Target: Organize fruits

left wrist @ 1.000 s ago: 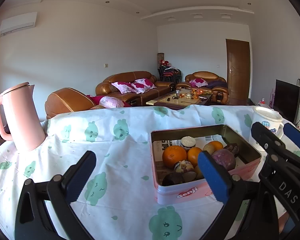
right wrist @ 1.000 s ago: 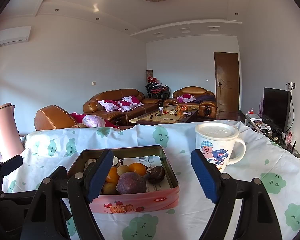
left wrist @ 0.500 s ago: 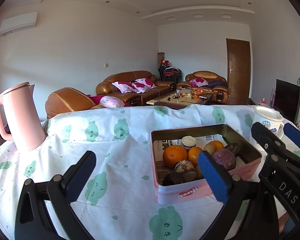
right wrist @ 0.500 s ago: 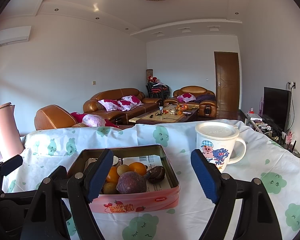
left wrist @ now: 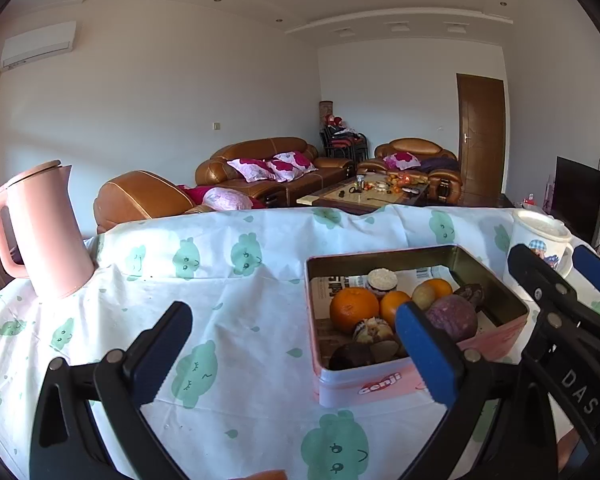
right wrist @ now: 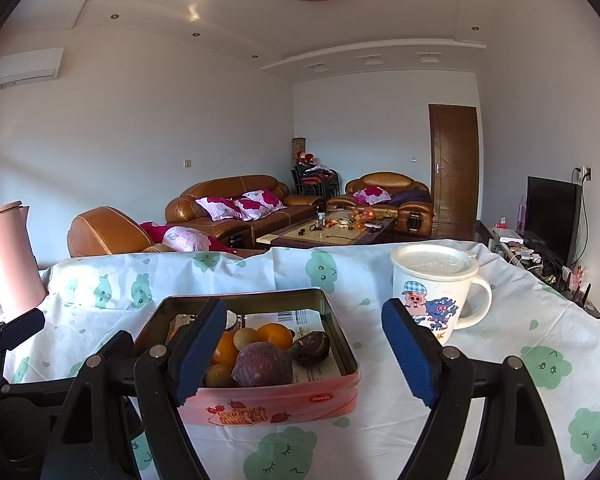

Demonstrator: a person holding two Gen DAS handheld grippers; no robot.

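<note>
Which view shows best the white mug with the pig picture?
The right wrist view: the mug stands whole there, with lid, handle and picture clear, only its base behind a fingertip. In the left wrist view the mug sits at the far right edge, partly hidden by the right gripper.

Left of the pink tin (left wrist: pixel 384 380) the cloth-covered bench (left wrist: pixel 240 320) lies open as far as the pink kettle (left wrist: pixel 46 236) at its far left corner, while right of the tin the lidded mug (right wrist: pixel 436 288) stands close.
</note>
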